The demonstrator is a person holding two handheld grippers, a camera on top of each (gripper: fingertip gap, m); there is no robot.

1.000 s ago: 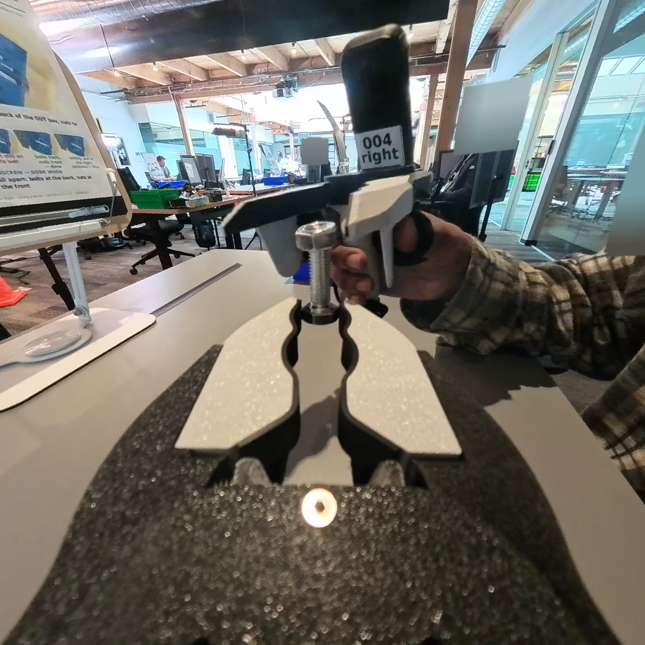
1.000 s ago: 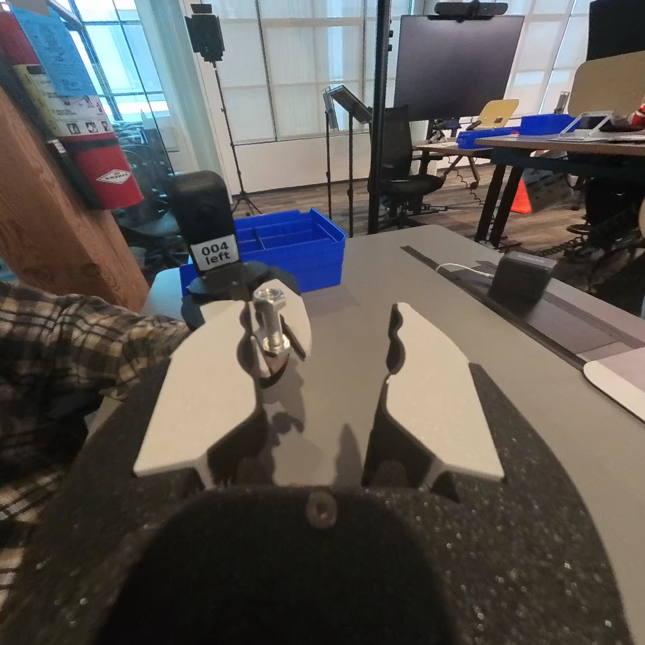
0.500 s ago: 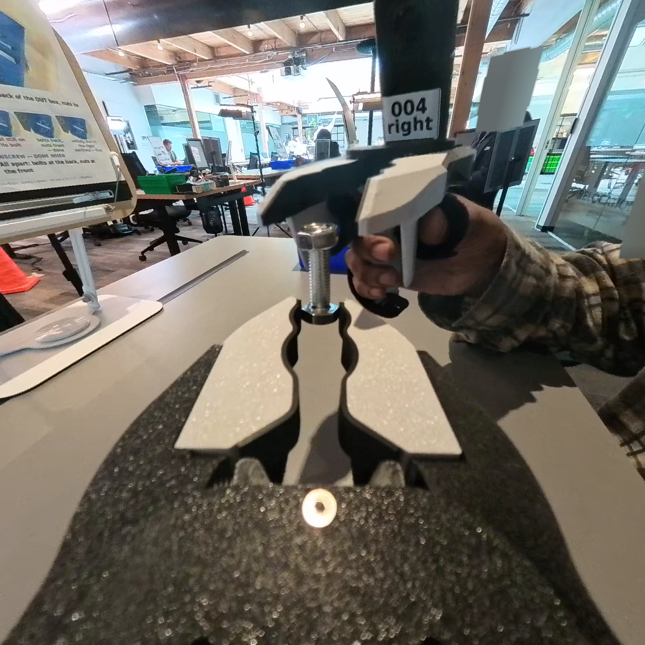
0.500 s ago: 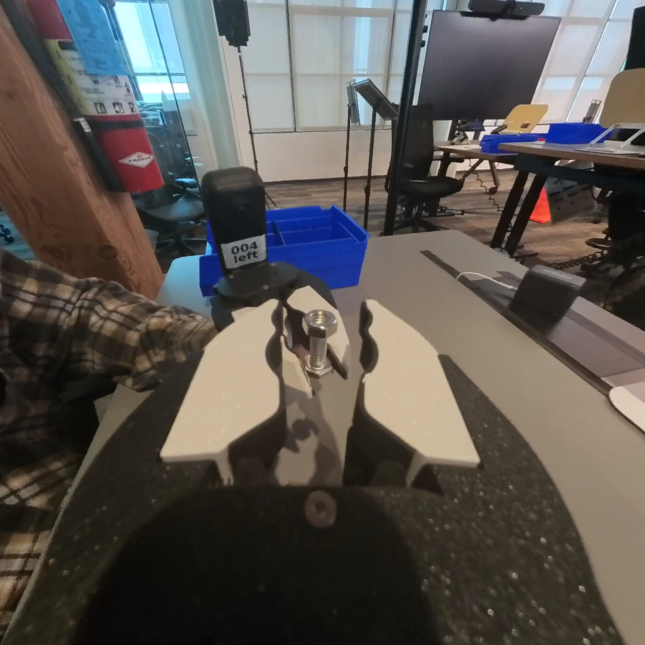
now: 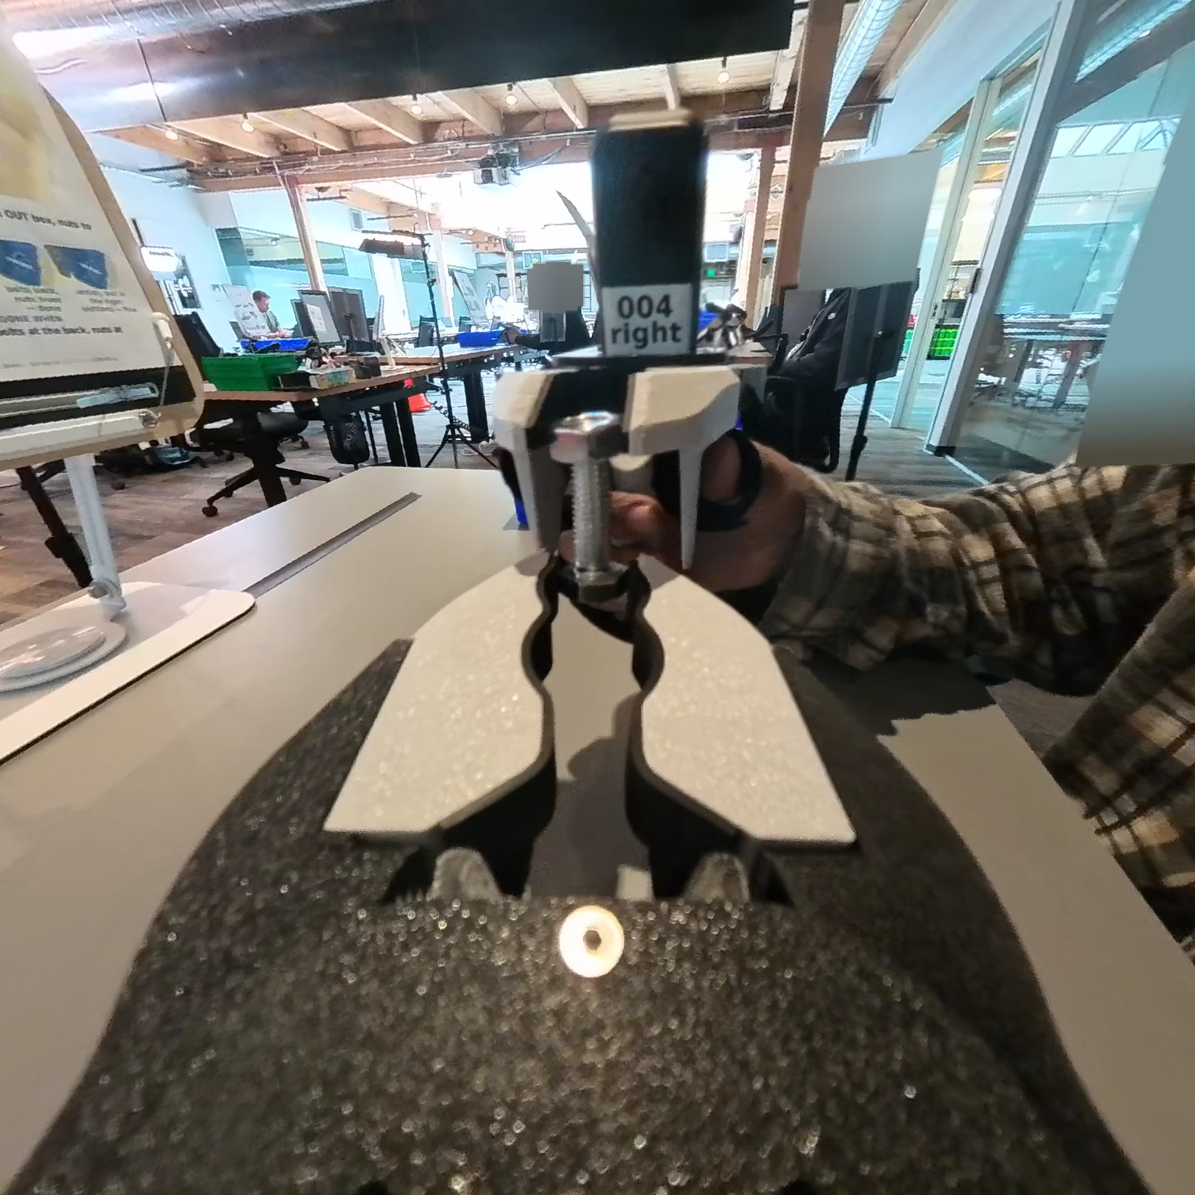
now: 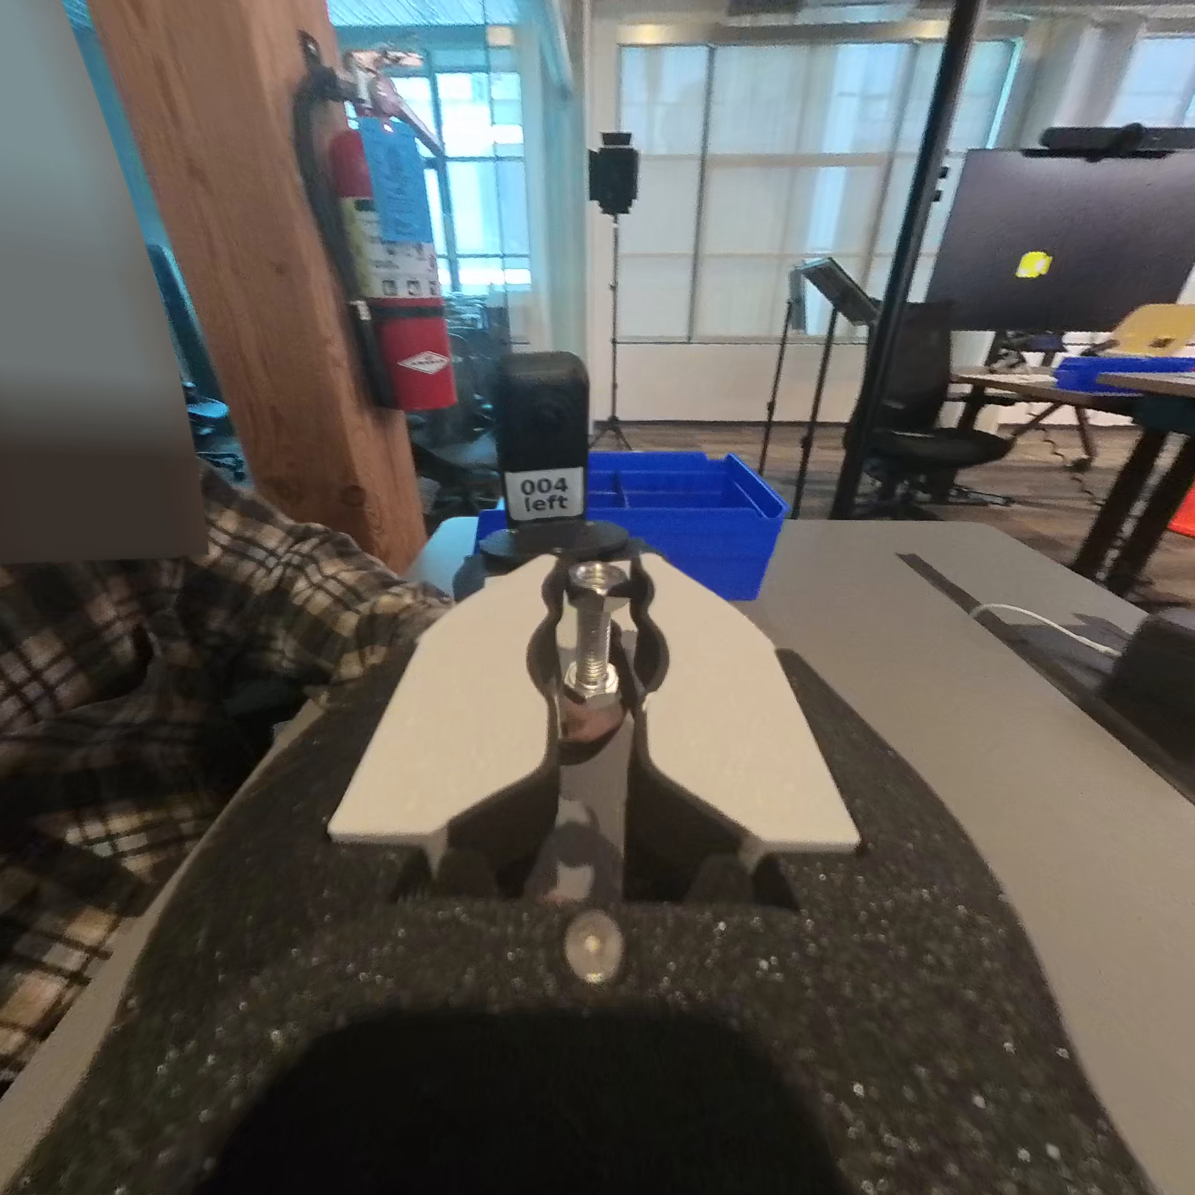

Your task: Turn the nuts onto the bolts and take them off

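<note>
The two claws meet nose to nose above the grey worktop (image 5: 362, 537), sharing one bolt (image 5: 590, 511) between them. The left claw (image 5: 598, 585) is clamped on the nut (image 5: 596, 590) at the bolt's lower end, its pale fingers (image 5: 465, 705) pinched in at the tips. The right claw (image 6: 590, 695) comes down over the top and is closed around the bolt's head (image 6: 590, 689); seen from the left wrist, the head (image 5: 585, 434) sits just under the right claw's fingers. The bolt stands roughly upright, threads bare between head and nut.

A hand (image 5: 731, 530) in a plaid sleeve (image 5: 970, 569) grips the right claw's handle close behind the bolt. To the left there is open worktop up to a white stand base (image 5: 129, 621) near the edge. A blue bin (image 6: 685, 517) sits at the worktop's far edge, behind the left claw.
</note>
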